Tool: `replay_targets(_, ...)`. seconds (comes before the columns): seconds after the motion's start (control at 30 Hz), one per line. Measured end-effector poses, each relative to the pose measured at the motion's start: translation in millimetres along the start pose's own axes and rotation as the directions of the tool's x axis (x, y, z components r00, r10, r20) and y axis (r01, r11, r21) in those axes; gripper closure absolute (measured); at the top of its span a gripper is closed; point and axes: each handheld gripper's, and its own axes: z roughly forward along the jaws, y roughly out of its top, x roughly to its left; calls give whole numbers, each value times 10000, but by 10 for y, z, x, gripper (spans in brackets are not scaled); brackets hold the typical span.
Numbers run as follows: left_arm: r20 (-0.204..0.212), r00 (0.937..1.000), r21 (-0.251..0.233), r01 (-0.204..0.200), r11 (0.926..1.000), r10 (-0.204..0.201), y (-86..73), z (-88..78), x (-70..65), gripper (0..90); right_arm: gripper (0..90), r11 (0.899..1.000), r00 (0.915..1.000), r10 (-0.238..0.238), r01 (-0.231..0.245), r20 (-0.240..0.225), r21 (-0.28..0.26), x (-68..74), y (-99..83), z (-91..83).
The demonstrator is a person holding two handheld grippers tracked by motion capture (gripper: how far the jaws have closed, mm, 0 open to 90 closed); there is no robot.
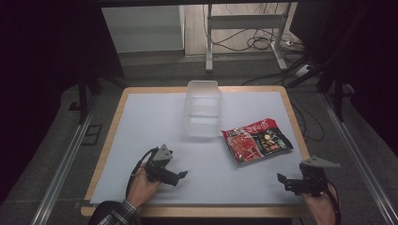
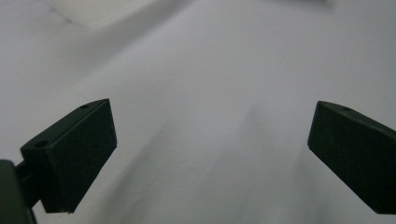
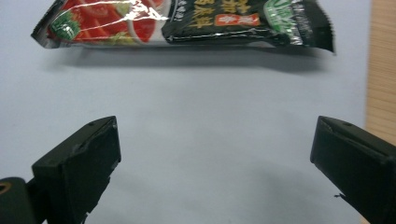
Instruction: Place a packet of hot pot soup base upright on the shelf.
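A red and black snack packet [image 1: 256, 139] lies flat on the white mat, right of centre. Beyond it stands a clear plastic container [image 1: 203, 107], upright, its mouth facing up, with nothing inside. My left gripper [image 1: 180, 176] rests low near the front left of the mat, open, with bare mat between its jaws [image 2: 212, 135]. My right gripper [image 1: 283, 180] sits at the front right, also open. In the right gripper view the packet [image 3: 187, 21] lies ahead of the jaws, apart from them.
The white mat [image 1: 141, 140] covers a wooden table [image 1: 297, 121] whose edge shows at the right [image 3: 383, 60]. A corner of the clear container [image 2: 93, 9] shows far ahead in the left gripper view. Cables and a metal frame [image 1: 244, 28] stand beyond the table.
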Motion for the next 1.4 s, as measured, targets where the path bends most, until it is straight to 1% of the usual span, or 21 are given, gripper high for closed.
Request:
replay_targets(0.07, -21, 10000, 47, -44, 10000, 44, 0, 23, -18, 0, 14, 9999, 9999, -104, 104, -53, -1, 4, 4, 15)
replay_targets(0.13, -41, 10000, -105, -49, 9999, 48, 6, 20, -26, 0, 8, 9997, 9997, -220, 218, -103, -148, 5, 11, 20)
replay_targets(0.17, -41, 10000, -105, -49, 9999, 48, 6, 20, -26, 0, 8, 9997, 9997, -220, 218, -103, -148, 5, 11, 20)
replay_targets(0.2, 7, 10000, -268, 94, 9996, -94, 8, 1, -20, 0, 8, 9993, 9994, -332, 330, -100, -167, 10, 19, 34)
replay_targets(0.27, 34, 9999, -295, 157, 9994, -156, 8, -11, -14, 0, 7, 9993, 9992, -364, 362, -175, -121, 15, 23, 42)
replay_targets(0.33, -34, 9998, -332, 220, 9992, -221, 5, -38, 6, 0, 7, 9985, 9984, -541, 540, -170, -51, 39, 36, 67)
replay_targets(0.43, -58, 9995, -361, 303, 9989, -305, 8, -44, 25, 0, 8, 9984, 9982, -560, 558, -206, -80, 45, 44, 77)
replay_targets(0.47, -13, 9990, -369, 442, 9983, -443, 12, -44, 40, 0, 9, 9983, 9981, -577, 574, -225, -126, 41, 46, 82)
replay_targets(0.63, -56, 9989, -215, 468, 9987, -469, 24, -38, 50, 0, 10, 9982, 9982, -558, 553, -214, -209, 32, 41, 77)
replay_targets(0.8, -60, 9988, -191, 495, 9986, -496, 37, -40, 46, 1, 11, 9978, 9981, -591, 585, -170, -304, 32, 44, 71)
replay_targets(0.9, -52, 9988, -176, 494, 9986, -495, 49, -43, 43, 1, 11, 9974, 9977, -673, 669, -117, -274, 37, 48, 74)
replay_targets(0.93, 8, 9988, -123, 491, 9987, -491, 67, -50, 41, 3, 10, 9973, 9976, -686, 683, -116, -279, 39, 49, 76)
replay_targets(1.0, 82, 9988, -175, 478, 9987, -476, 86, -57, 37, 3, 11, 9973, 9978, -655, 650, -123, -347, 40, 55, 73)
replay_targets(1.13, 38, 9993, -166, 364, 9992, -364, 116, -52, 30, 1, 13, 9971, 9978, -652, 648, -75, -410, 37, 59, 72)
replay_targets(1.17, 233, 9990, -264, 384, 9989, -378, 133, -48, 27, 0, 14, 9972, 9980, -630, 626, -85, -413, 36, 61, 72)
replay_targets(1.2, 314, 9988, -315, 373, 9988, -363, 146, -46, 24, 0, 15, 9971, 9980, -623, 619, -85, -433, 35, 63, 72)
replay_targets(1.27, 362, 9988, -368, 349, 9987, -336, 161, -44, 18, 0, 20, 9972, 9981, -605, 600, -81, -441, 34, 68, 72)
replay_targets(1.3, 442, 9987, -462, 257, 9986, -237, 193, -37, 6, 1, 20, 9972, 9982, -602, 598, -74, -453, 34, 70, 71)
replay_targets(1.33, 442, 9987, -462, 257, 9986, -237, 193, -37, 6, 5, 20, 9970, 9980, -623, 619, -58, -474, 34, 72, 72)
replay_targets(1.4, 446, 9990, -517, 56, 9986, -33, 238, -14, -14, 10, 20, 9965, 9979, -649, 646, -38, -523, 32, 75, 73)
